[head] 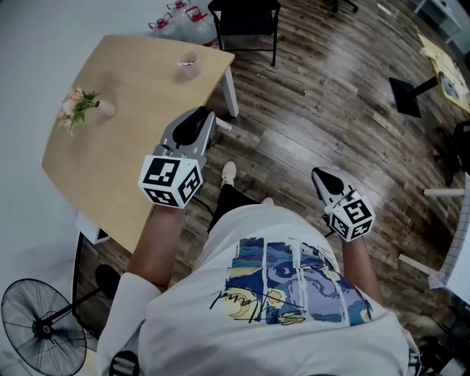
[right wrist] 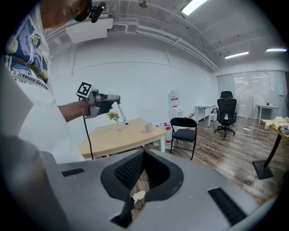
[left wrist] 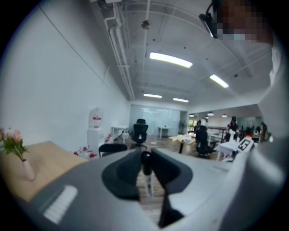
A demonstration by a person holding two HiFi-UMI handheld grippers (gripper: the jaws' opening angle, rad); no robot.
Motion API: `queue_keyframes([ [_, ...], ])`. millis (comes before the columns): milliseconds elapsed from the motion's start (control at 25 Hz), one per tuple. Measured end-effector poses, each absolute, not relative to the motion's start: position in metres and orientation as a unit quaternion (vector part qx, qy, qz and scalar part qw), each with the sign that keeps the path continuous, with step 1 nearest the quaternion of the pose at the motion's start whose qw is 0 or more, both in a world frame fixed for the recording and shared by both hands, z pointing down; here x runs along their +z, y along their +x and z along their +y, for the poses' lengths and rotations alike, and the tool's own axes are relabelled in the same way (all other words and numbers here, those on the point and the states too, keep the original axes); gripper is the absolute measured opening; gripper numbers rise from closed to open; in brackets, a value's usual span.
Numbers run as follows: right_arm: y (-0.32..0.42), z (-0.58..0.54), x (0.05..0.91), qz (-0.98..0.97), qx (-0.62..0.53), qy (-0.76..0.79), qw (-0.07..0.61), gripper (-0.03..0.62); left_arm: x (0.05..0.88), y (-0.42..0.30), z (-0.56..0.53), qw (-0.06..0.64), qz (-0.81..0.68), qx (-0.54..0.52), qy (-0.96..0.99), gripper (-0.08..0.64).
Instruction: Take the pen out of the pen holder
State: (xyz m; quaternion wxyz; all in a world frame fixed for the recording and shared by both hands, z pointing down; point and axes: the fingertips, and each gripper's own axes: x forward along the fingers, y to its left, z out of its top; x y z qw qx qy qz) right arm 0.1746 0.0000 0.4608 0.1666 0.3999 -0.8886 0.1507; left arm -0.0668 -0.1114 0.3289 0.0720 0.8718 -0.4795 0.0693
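We record the table (head: 125,147) as pale wood with a smooth, matt top, and the floor (head: 316,103) around it as dark wood planks with a glossy, reflective finish. Beside the table, the left gripper (left wrist: 145,164) and right gripper (right wrist: 143,169) show matt grey plastic shells with black jaw pads, the right one's finely ribbed. The pen (left wrist: 148,182) pinched in the left jaws has a black cap over a pale, translucent-looking barrel. Beyond the table the chair (head: 244,18) has a matt black seat on thin black metal legs, and on its near side the person's shirt (head: 294,323) is white printed cloth.
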Motion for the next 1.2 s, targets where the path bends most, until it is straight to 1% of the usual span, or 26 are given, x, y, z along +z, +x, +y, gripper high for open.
queue_keyframes([
  [680,0.163,-0.003,0.463,-0.901,0.143,0.371,0.173,0.006,0.331,-0.072,-0.097,0.076,-0.489,0.075,0.866,0.077],
  [1200,0.159,-0.019,0.475,-0.900,0.149,0.369,0.178,0.006,0.336,-0.078,-0.116,0.077,-0.493,0.075,0.863,0.077],
])
